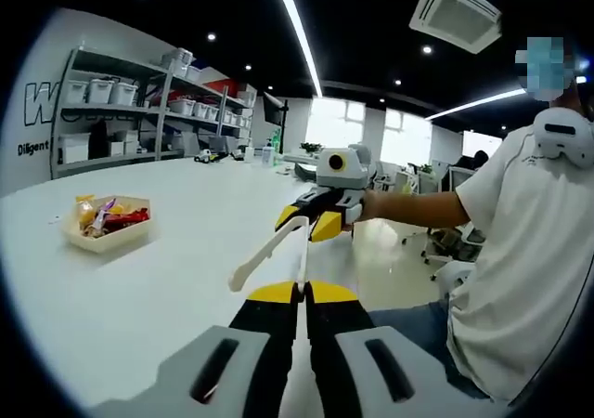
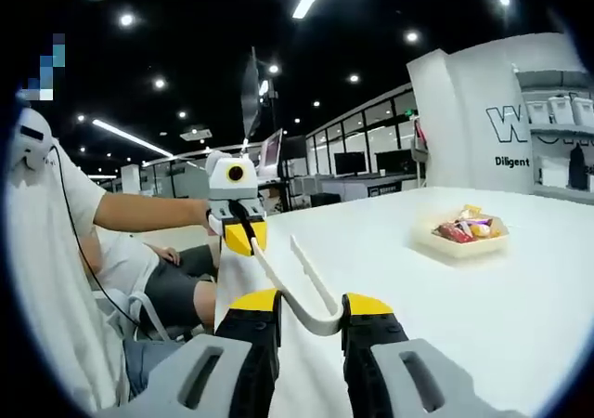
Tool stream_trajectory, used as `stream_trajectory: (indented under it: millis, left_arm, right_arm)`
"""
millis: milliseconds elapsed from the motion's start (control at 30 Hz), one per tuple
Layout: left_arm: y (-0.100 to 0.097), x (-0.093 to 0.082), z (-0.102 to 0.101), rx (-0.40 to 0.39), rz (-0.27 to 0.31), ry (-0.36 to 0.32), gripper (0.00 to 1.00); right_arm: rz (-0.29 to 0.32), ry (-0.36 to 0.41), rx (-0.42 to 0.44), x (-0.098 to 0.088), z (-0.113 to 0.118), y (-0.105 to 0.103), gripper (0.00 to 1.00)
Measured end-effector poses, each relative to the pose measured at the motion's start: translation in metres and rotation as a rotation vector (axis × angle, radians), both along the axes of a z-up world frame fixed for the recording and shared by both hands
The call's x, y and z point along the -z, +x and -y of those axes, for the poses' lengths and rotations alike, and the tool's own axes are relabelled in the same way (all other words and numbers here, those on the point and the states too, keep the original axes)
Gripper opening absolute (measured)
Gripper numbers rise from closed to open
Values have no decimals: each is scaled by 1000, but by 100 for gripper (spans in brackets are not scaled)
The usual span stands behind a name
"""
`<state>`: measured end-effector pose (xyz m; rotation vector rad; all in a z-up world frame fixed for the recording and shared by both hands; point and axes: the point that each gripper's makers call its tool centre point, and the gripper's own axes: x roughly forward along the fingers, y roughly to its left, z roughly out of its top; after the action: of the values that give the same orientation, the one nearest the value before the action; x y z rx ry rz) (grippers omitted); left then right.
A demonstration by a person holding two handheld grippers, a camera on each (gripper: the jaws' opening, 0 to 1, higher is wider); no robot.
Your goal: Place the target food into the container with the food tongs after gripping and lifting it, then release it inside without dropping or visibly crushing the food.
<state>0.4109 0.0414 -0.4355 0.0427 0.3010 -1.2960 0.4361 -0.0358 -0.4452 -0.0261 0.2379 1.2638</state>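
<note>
Tongs (image 2: 299, 293) (white) between both claws

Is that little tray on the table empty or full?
Full: the tray holds a heap of colourful wrapped snacks, seen in both gripper views.

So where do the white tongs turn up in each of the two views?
Left gripper view: the tongs sit just left of centre, slanting out of the right gripper above this view's own shut jaws.
Right gripper view: the tongs are at bottom centre, their bent end between this view's own jaws, arms pointing up.
Shared landmark: the tray of snacks on the white table.
</note>
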Motion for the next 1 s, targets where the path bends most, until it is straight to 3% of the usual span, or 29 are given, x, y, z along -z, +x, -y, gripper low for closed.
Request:
stream_trajectory:
  millis: [100, 167, 300, 333, 367, 467, 833, 1000]
  left_arm:
    - [5, 6, 1, -13, 4, 21, 2]
    - [10, 11, 1, -30, -6, 37, 3]
    - [17, 21, -2, -55, -8, 69, 3]
    - [19, 23, -4, -61, -7, 69, 3]
    - [31, 35, -8, -110, -25, 98, 4]
    - [35, 45, -8, -121, -31, 137, 4]
    - [42, 56, -13, -152, -59, 141, 4]
    - [41, 60, -15, -155, -57, 147, 4]
  right_arm:
    - [-26, -34, 23, 11, 2, 8, 20]
    - [3, -101, 42, 21, 4, 14, 20]
    - [-11, -113, 70, 26, 0, 19, 20]
    - [-22, -153, 110, 38, -3, 29, 20]
    - [-24, -161, 114, 40, -3, 30, 20]
    - [-30, -185, 123, 46, -4, 34, 20]
    - [12, -238, 156, 54, -7, 44, 21]
    - [16, -223, 161, 56, -6, 44, 22]
